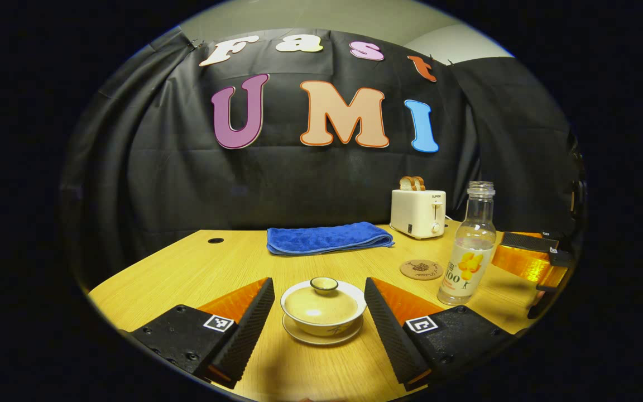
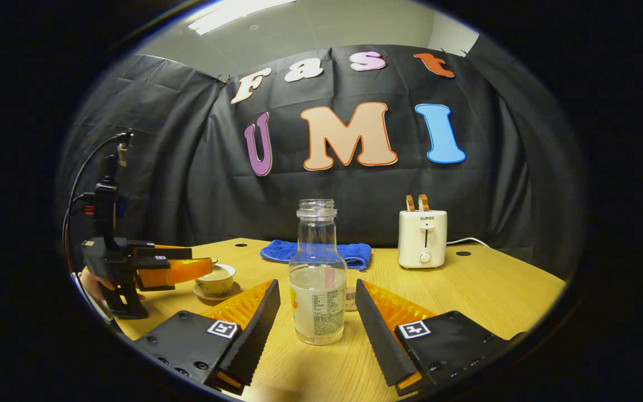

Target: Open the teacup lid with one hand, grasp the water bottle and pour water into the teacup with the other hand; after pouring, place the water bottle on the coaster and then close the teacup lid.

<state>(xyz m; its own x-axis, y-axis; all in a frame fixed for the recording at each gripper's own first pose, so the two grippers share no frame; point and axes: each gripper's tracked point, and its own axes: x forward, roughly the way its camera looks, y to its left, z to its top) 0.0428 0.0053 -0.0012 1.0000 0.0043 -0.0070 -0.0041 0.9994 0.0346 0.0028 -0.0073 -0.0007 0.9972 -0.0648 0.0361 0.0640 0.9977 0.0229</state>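
A white lidded teacup point(image 1: 323, 310) stands on its saucer on the wooden table, with the lid on. My left gripper point(image 1: 318, 283) is open, one finger on each side of the cup and apart from it. An uncapped clear water bottle point(image 2: 317, 279), partly filled, stands upright between the spread fingers of my open right gripper point(image 2: 317, 285), which do not touch it. A round cork coaster point(image 1: 421, 269) lies just left of the bottle point(image 1: 469, 251); in the right gripper view the coaster point(image 2: 350, 298) peeks out behind it. That view shows the left gripper point(image 2: 171, 268) by the teacup point(image 2: 215, 279).
A white toaster point(image 1: 418, 212) with bread slices stands at the back of the table point(image 1: 187, 273). A folded blue towel point(image 1: 327, 238) lies left of it, behind the teacup. The right gripper point(image 1: 528, 251) shows at the right edge of the left gripper view.
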